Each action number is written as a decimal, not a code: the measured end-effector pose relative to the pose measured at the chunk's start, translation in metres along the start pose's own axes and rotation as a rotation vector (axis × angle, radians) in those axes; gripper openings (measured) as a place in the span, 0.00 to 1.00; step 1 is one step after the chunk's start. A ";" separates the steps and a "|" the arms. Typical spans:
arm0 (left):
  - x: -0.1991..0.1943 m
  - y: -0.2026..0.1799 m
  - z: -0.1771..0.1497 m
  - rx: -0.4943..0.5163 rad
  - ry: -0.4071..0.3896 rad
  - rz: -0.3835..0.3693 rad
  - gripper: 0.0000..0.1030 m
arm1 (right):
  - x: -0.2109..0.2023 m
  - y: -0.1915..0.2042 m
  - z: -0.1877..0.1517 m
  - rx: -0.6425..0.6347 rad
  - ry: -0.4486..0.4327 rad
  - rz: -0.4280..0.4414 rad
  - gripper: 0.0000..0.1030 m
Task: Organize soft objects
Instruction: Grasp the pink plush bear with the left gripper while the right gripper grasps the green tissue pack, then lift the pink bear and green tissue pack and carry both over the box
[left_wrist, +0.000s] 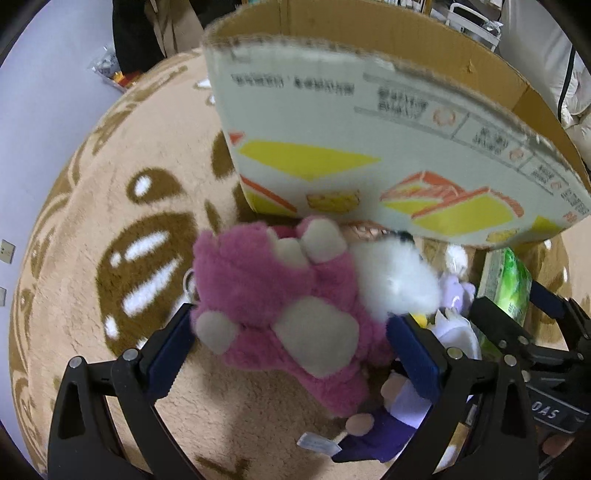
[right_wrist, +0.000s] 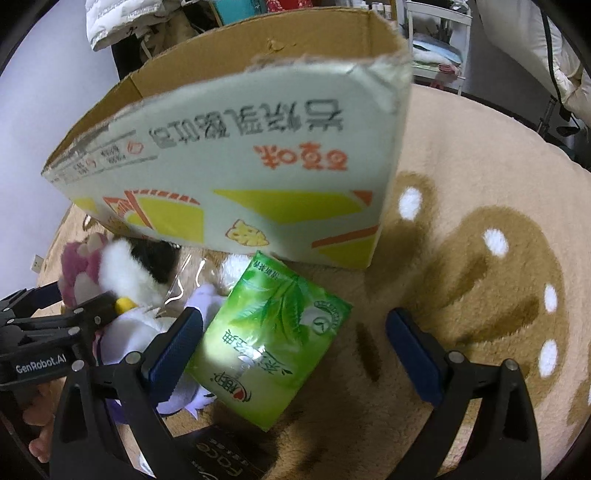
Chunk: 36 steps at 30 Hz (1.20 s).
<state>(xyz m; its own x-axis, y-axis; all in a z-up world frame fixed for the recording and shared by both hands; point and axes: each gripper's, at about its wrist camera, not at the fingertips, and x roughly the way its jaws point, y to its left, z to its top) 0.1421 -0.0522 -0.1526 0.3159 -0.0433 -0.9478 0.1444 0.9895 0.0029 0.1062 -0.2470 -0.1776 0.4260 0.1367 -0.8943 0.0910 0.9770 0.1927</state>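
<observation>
A fluffy pink plush toy with pale grey paw pads sits between the blue-padded fingers of the left gripper, which is closed on its body; the toy is lifted above a tan rug, just in front of the near wall of a cardboard box. Pressed against the pink toy's right side is a white fuzzy plush with a black patch, and beside that lie a pale lilac and white soft toy and a dark purple plush low in the view. The right gripper is spread wide with nothing between its fingers; its left pad touches or nearly touches the edge of a green packet printed with leaves, which lies flat on the rug just in front of the box. The box is open at the top, brown inside, and printed outside in grey, yellow and orange with Chinese lettering. The rug is plush, beige with dark brown shapes and white spots. Beyond it, pale floor shows to the left, dark clothing hangs behind the box, and a white shelf unit stands at the back right.
</observation>
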 end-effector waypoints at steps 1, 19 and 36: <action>0.000 0.001 -0.001 -0.004 0.002 -0.001 0.96 | 0.001 0.002 0.000 -0.009 0.003 -0.007 1.00; 0.010 0.027 -0.004 -0.126 0.100 -0.103 0.95 | 0.003 -0.003 0.002 -0.010 0.015 -0.021 0.94; 0.011 0.028 -0.002 -0.108 0.058 -0.210 0.41 | -0.015 -0.004 0.001 -0.021 -0.011 0.001 0.71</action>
<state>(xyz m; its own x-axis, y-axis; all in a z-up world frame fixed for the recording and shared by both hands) 0.1472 -0.0244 -0.1633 0.2346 -0.2450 -0.9407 0.0989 0.9687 -0.2276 0.1002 -0.2531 -0.1642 0.4360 0.1360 -0.8896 0.0718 0.9801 0.1851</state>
